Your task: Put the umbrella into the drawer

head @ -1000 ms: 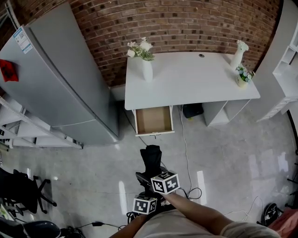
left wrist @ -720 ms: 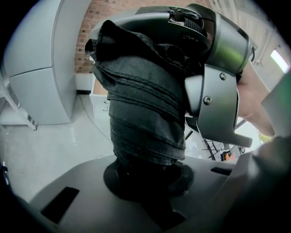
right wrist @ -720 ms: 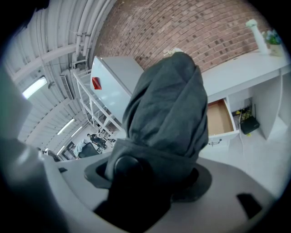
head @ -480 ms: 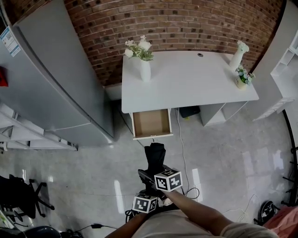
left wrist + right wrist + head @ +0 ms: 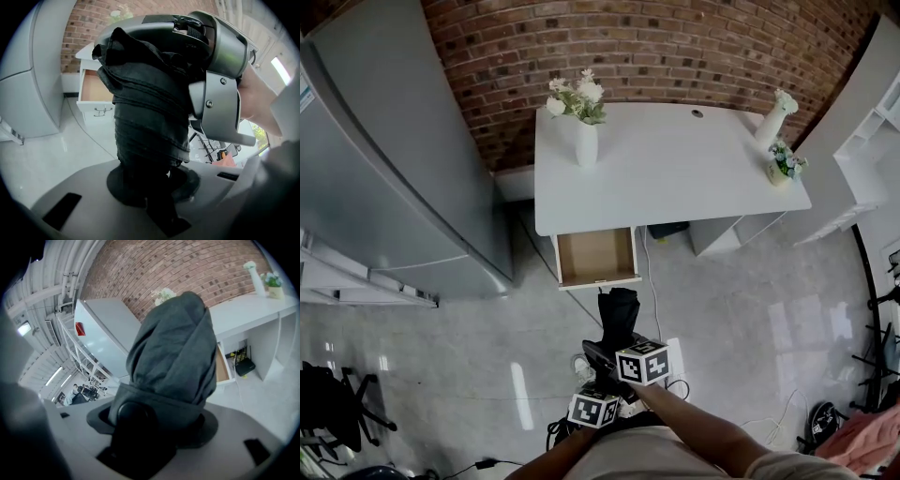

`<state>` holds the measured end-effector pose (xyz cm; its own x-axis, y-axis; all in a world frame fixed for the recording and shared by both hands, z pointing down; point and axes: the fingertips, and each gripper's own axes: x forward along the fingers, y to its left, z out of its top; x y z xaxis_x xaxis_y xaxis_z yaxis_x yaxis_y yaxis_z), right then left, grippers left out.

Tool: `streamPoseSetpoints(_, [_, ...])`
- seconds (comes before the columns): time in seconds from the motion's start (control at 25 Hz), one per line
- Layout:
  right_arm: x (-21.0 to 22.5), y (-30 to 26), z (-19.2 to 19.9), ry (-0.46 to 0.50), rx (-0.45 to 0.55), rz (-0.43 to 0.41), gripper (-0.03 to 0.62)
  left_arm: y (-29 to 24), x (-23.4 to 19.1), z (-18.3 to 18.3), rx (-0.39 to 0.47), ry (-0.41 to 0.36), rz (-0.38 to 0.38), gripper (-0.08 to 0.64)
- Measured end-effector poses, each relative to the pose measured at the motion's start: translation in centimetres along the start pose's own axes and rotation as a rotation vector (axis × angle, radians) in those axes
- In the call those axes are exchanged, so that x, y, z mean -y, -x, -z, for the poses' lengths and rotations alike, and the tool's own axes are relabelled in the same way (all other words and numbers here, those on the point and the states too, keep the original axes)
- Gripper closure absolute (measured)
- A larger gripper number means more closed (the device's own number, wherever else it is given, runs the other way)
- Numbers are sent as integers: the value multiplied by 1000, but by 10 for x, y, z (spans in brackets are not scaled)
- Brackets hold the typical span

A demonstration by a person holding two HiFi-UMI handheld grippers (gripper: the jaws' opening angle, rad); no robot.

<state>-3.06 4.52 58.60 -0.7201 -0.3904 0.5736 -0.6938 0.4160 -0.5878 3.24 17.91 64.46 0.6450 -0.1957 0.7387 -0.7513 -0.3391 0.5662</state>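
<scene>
A folded black umbrella point(image 5: 617, 319) is held over the floor just in front of the open wooden drawer point(image 5: 596, 257) under the white desk point(image 5: 675, 178). Both grippers are shut on it. In the head view my left gripper point(image 5: 598, 386) is at the near end and my right gripper point(image 5: 619, 351) sits a little further along. The umbrella point(image 5: 145, 117) fills the left gripper view, with the drawer point(image 5: 96, 91) beyond it. The right gripper view shows the umbrella's fabric point(image 5: 173, 352) bunched between the jaws and the drawer point(image 5: 220, 365) behind. The fingertips are hidden by the cloth.
A tall grey cabinet point(image 5: 384, 169) stands left of the desk. A white vase with flowers point(image 5: 586, 141) and two more vases point(image 5: 769, 122) stand on the desktop. Cables point(image 5: 652, 281) trail on the floor by the drawer. White shelving point(image 5: 862, 150) is at the right.
Both grippers have carried the umbrella forward, so its far end is now closer to the drawer's front. The grip on it looks the same.
</scene>
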Motion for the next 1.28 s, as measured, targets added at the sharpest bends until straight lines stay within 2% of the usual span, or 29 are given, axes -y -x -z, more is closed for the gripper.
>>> streamPoseSetpoints(0.52, [9, -39, -43, 8, 5, 96, 249, 3, -35, -44, -6, -27, 94, 503])
streamPoseSetpoints(0.68, [10, -51, -49, 28, -12, 144, 249, 5, -45, -50, -11, -4, 109, 503])
streamPoseSetpoints(0.96, [4, -51, -68, 61, -3, 166, 249, 13, -46, -68, 23, -13, 120, 505])
streamPoseSetpoints(1.28, [6, -48, -72, 69, -2, 190, 249, 10, -42, -70, 2, -15, 148, 505])
